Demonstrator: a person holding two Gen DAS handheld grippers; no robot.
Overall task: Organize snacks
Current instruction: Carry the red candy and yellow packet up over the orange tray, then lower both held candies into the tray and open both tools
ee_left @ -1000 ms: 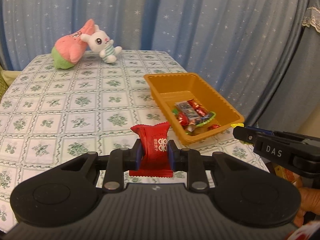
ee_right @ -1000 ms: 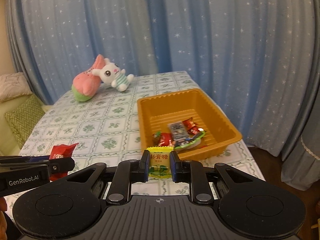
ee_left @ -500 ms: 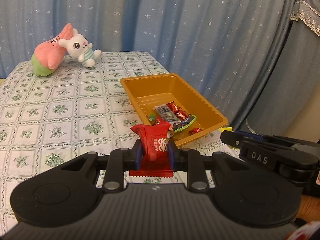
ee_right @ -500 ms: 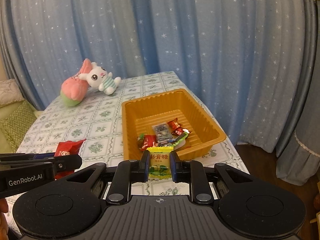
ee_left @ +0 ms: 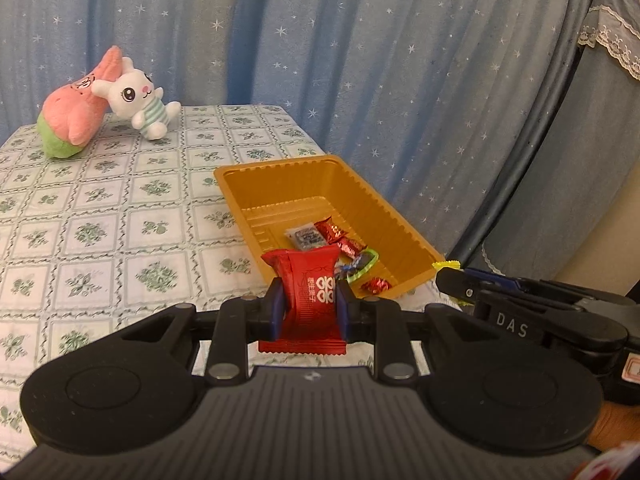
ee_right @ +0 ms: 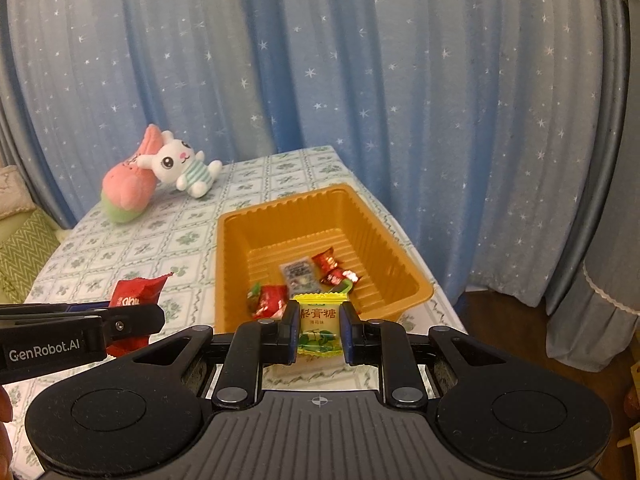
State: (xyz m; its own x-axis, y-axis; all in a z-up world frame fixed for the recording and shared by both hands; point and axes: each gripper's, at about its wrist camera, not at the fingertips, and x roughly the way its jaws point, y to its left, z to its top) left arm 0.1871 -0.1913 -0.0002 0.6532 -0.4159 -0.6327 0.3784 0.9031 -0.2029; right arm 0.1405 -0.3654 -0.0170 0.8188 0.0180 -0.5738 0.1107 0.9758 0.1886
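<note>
**Two wrapped sweets pinched, both short of the tray**

Between the blue pads of the left gripper (ee_left: 310,311) stands a red snack packet (ee_left: 310,300) with white characters, pinched at its middle so its crimped ends stick out above and below the fingers. Just beyond and slightly right of that claw sits the orange plastic tray (ee_left: 296,188) on the tablecloth, its near corner closest to the fingertips. At the tray's near end lie a small grey-blue sachet (ee_left: 306,236), red foil candies (ee_left: 334,232) and a green-edged wrapper (ee_left: 366,265) (all bunched together, touching or overlapping).

To the right of the left claw, low and level with it, reaches the right gripper (ee_left: 450,276), seen side-on with a sliver of yellow wrapper at its tip.

From its own camera the right gripper (ee_right: 319,326) is pressed onto a yellow-and-green candy packet (ee_right: 319,326), held upright with its printed face toward the lens. Directly ahead of these fingers is the same tray (ee_right: 400,252), its near wall just past the packet, with a red foil candy (ee_right: 269,298) inside close to that wall. Off to the left of this claw the left gripper (ee_right: 140,320) comes in side-on, the red packet (ee_right: 136,292) standing above its fingers.

Far beyond both claws, at the table's (ee_left: 100,216) back edge against the blue starred curtain (ee_left: 360,60), a white bunny plush (ee_left: 138,100) leans on a pink-and-green star plush (ee_left: 74,120).
</note>
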